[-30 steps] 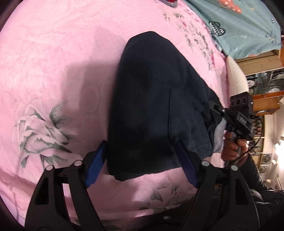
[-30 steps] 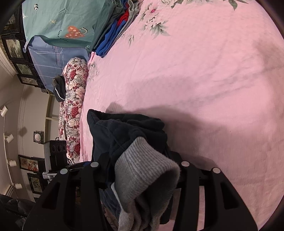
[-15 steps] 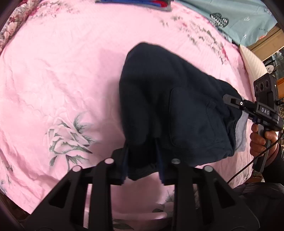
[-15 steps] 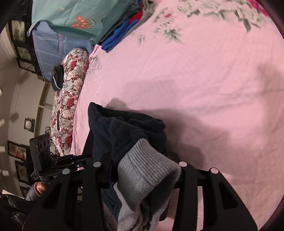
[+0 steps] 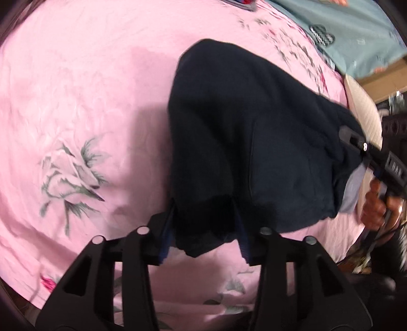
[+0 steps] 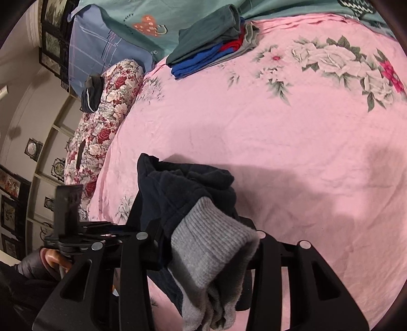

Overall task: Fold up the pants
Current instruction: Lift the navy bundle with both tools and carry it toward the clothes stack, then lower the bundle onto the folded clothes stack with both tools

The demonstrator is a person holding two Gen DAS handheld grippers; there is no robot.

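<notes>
Dark navy pants (image 5: 244, 142) lie bunched on a pink flowered bedspread (image 5: 84, 84). My left gripper (image 5: 204, 229) is shut on the pants' near edge, its blue pads pressed into the cloth. My right gripper (image 6: 206, 244) is shut on the other end, where the grey ribbed waistband (image 6: 211, 244) folds over the jaws and hangs down. The right gripper also shows in the left wrist view (image 5: 356, 142), at the pants' right side. The left gripper shows in the right wrist view (image 6: 76, 226), held by a hand at the lower left.
A stack of folded blue, red and green clothes (image 6: 211, 51) lies at the far side of the bed. A teal blanket (image 6: 152, 23) and a flowered bolster (image 6: 106, 107) border the bed. Framed pictures hang on the wall at left.
My left gripper closed from wide open onto the near edge of the pants and lifted it a little. The right gripper kept its hold; its view tilted up toward the far side of the bed.
</notes>
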